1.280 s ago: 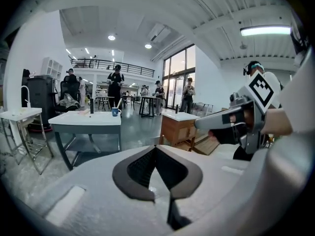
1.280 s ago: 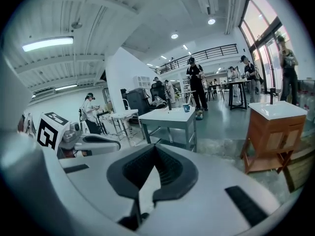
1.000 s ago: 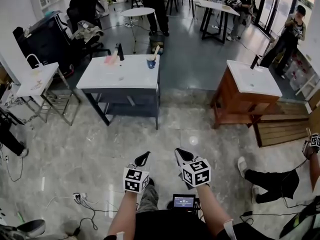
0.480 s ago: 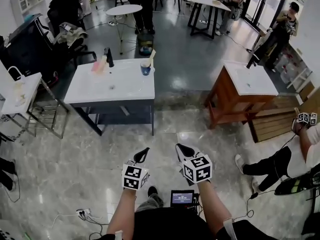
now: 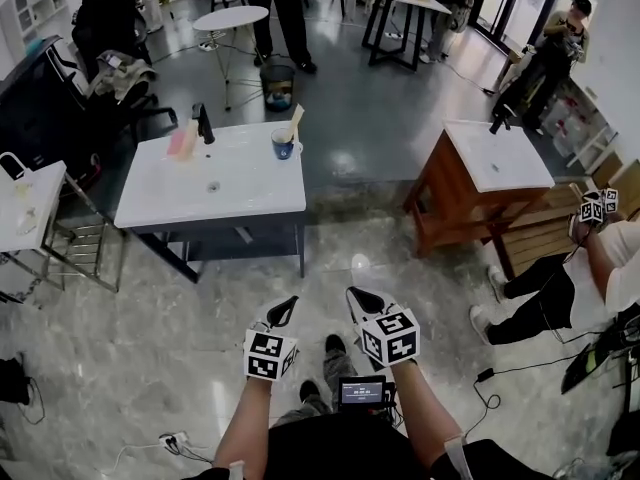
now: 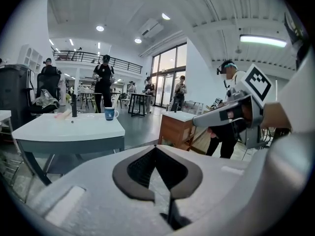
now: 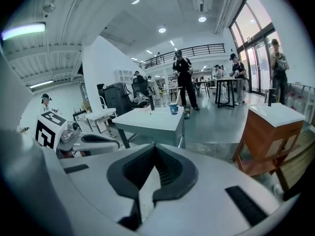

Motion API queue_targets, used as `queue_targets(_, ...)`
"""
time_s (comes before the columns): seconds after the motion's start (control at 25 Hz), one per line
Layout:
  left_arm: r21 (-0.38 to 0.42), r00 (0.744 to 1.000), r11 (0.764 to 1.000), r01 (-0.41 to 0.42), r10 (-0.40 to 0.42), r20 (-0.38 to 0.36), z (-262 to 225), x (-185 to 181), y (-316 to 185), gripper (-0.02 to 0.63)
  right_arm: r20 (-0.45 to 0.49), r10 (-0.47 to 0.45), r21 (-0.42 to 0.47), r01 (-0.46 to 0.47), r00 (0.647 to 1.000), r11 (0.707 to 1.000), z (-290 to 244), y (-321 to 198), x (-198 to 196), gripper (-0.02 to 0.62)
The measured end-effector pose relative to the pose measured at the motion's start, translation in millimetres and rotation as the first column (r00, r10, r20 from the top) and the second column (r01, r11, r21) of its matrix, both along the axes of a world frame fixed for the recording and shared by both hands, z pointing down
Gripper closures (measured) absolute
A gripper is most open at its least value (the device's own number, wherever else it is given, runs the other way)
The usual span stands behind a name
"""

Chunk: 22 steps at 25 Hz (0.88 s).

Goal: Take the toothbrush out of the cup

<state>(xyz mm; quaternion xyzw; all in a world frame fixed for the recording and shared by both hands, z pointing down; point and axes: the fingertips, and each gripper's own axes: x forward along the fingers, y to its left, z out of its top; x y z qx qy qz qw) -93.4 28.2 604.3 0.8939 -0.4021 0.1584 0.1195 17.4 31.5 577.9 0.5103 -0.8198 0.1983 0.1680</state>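
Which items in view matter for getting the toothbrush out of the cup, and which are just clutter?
Job:
- toothbrush, standing in the blue cup
- white sink counter under the cup
- left tool and right tool, both shut and empty

Lying about:
- black tap
- pink item
- wooden vanity
- bin
- round table

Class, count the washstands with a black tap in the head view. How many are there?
2: the grey-framed washstand bearing the cup at left, and the wooden washstand at right. Others may hide behind people.
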Motion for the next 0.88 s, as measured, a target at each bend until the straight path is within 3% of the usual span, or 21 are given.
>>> queue_targets(0.36,-0.007,0.999,0.999,0.037,-0.037,0.035,1,4,-80,0.597,0.024,-0.073,0.003,0.073,0.997,0.997,1,-94,-7,0.587)
queue_targets(0.88,0.042,0.991,0.992,0.12,-0.122,0.049,-22,36,-206,0.597,0.022,-0.183,0.035,0.182,0.983,0.983,-15,-224,17,0.586)
